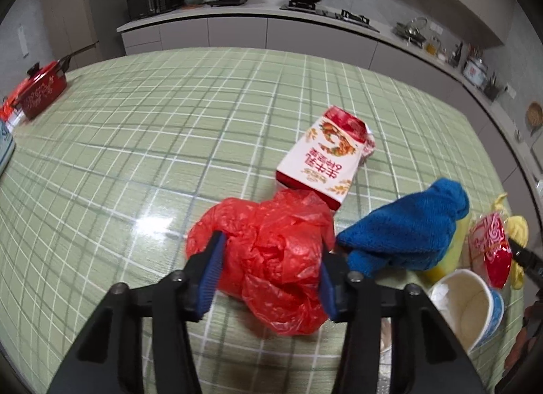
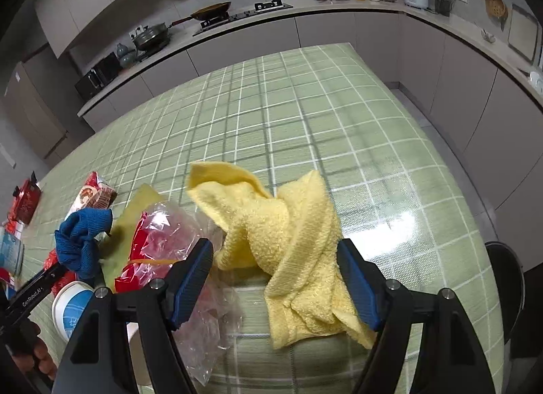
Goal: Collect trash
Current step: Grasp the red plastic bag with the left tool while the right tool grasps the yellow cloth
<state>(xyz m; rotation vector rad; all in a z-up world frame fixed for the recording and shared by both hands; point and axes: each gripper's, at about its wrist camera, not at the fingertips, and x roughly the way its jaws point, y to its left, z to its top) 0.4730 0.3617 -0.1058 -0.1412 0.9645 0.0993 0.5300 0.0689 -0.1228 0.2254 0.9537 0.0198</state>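
A crumpled red plastic bag (image 1: 268,258) lies on the green checked table (image 1: 169,143). My left gripper (image 1: 271,275) is open, its blue pads on either side of the bag. Behind it lies a red and white milk carton (image 1: 325,156). A blue cloth (image 1: 407,234), a paper cup (image 1: 465,302) and a clear and red wrapper (image 1: 492,251) lie to the right. My right gripper (image 2: 275,278) is open around a yellow towel (image 2: 292,234). The clear wrapper (image 2: 163,238), the blue cloth (image 2: 81,238) and the cup (image 2: 71,309) lie to its left.
A red box (image 1: 40,95) sits at the table's far left edge. A kitchen counter (image 1: 305,17) with pans, a stove and a microwave runs behind the table. A dark stool (image 2: 505,278) stands off the table's right edge.
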